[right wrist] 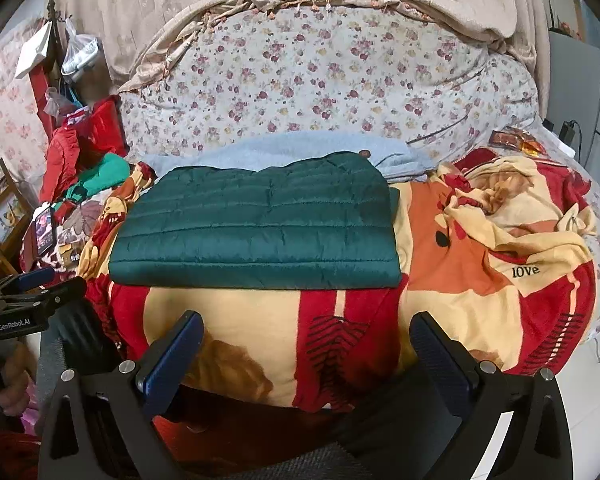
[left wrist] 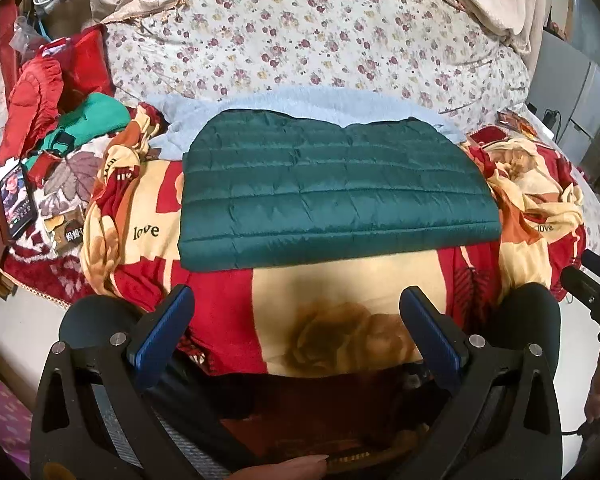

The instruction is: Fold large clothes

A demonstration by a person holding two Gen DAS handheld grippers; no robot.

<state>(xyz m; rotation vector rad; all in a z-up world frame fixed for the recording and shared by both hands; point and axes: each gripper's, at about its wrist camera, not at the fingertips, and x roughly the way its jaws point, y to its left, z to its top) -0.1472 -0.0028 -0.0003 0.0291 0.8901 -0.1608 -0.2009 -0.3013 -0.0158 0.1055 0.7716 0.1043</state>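
A dark green quilted jacket (left wrist: pixel 332 188) lies folded into a flat rectangle on a red and yellow blanket (left wrist: pixel 340 280); it also shows in the right wrist view (right wrist: pixel 256 228). A light blue fleece garment (left wrist: pixel 300 98) lies behind it, partly covered. My left gripper (left wrist: pixel 300 308) is open and empty, pulled back near the blanket's front edge, apart from the jacket. My right gripper (right wrist: pixel 308 336) is open and empty, likewise short of the jacket. The left gripper also shows at the left edge of the right wrist view (right wrist: pixel 40 288).
A floral quilt (left wrist: pixel 320 32) is piled behind. Red clothes (left wrist: pixel 36 92) and a green garment (left wrist: pixel 96 116) lie at the left, with a phone (left wrist: pixel 16 204) beside them. A grey cabinet (left wrist: pixel 572 92) stands at the right.
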